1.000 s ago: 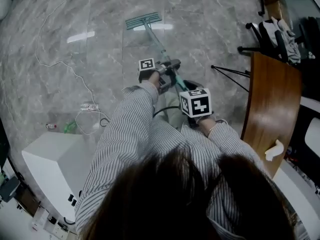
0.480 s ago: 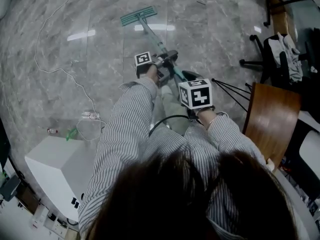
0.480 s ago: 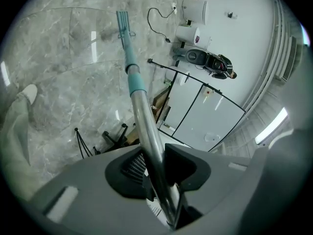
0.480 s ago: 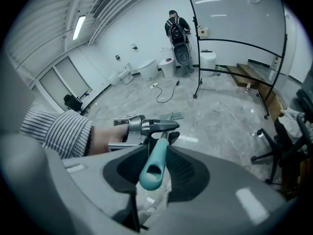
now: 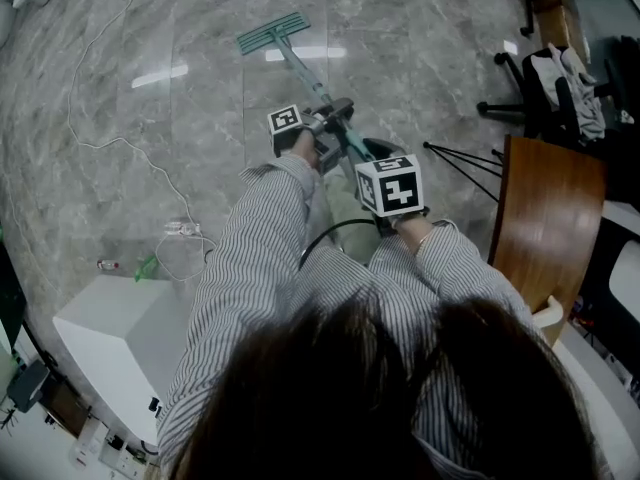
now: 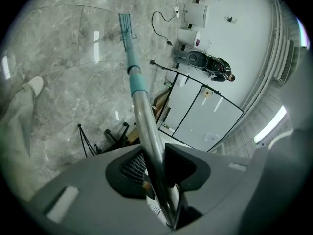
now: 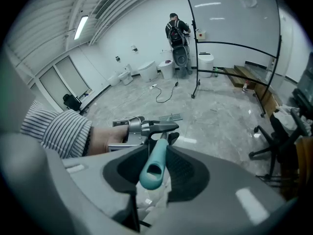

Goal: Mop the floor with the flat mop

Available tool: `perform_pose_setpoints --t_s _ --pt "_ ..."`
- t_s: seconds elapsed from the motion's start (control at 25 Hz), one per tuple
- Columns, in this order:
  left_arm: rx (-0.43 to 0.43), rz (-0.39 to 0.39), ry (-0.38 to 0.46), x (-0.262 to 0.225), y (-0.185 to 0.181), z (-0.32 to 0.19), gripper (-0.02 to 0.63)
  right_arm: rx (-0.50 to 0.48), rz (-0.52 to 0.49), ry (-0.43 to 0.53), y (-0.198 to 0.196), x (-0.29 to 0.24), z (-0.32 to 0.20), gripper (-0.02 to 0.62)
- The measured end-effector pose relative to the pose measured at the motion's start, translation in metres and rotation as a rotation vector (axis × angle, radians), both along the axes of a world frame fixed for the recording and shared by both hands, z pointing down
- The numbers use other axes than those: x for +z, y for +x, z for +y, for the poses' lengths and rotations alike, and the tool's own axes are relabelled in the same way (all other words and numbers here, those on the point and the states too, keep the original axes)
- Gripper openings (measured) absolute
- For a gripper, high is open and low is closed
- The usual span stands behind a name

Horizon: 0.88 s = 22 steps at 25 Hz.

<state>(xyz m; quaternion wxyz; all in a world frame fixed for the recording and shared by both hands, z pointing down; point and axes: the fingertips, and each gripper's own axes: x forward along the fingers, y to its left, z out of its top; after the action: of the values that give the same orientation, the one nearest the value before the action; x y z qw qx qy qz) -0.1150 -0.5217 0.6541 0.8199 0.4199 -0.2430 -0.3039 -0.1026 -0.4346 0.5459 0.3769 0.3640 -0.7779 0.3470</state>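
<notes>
The flat mop's teal head (image 5: 271, 32) lies on the grey marble floor ahead of me, its pole (image 5: 315, 86) slanting back to my hands. My left gripper (image 5: 322, 140) is shut on the metal part of the pole (image 6: 149, 136), lower down. My right gripper (image 5: 378, 203) is shut on the teal handle end (image 7: 155, 164) nearer my body. In the left gripper view the pole runs away to the mop head (image 6: 125, 25). The right gripper view shows the left gripper (image 7: 146, 129) and the mop head (image 7: 169, 117) beyond it.
A wooden table (image 5: 546, 230) stands at my right, with black office chairs (image 5: 558, 86) beyond it. A white cable (image 5: 130, 128) trails over the floor at left, near a white box (image 5: 115, 336). A person (image 7: 176, 35) stands far off by a glass partition.
The mop head has slid a little left and farther away across the floor. Both grippers keep their hold on the pole and have barely shifted.
</notes>
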Motion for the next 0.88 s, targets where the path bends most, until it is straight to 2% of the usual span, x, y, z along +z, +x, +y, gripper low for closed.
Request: perform_pose_setpoints --t_s 0.24,0.52,0.72,0.88 --pt "0.027 0.015 0.006 0.002 0.03 0.084 0.107 0.076 -0.003 0.004 0.026 0.001 0.085 0.117" --pt "0.232 0.012 0.023 0.005 0.082 0.22 0.107 0.189 0.011 0.011 0.066 0.005 0.22 0.114" --pt "0.281 0.019 0.009 0.003 0.119 0.318 0.107 0.28 0.012 -0.02 0.097 0.004 0.319 0.114" --pt "0.286 0.031 -0.007 0.001 0.144 0.383 0.103 0.312 0.023 -0.044 0.119 0.001 0.383 0.114"
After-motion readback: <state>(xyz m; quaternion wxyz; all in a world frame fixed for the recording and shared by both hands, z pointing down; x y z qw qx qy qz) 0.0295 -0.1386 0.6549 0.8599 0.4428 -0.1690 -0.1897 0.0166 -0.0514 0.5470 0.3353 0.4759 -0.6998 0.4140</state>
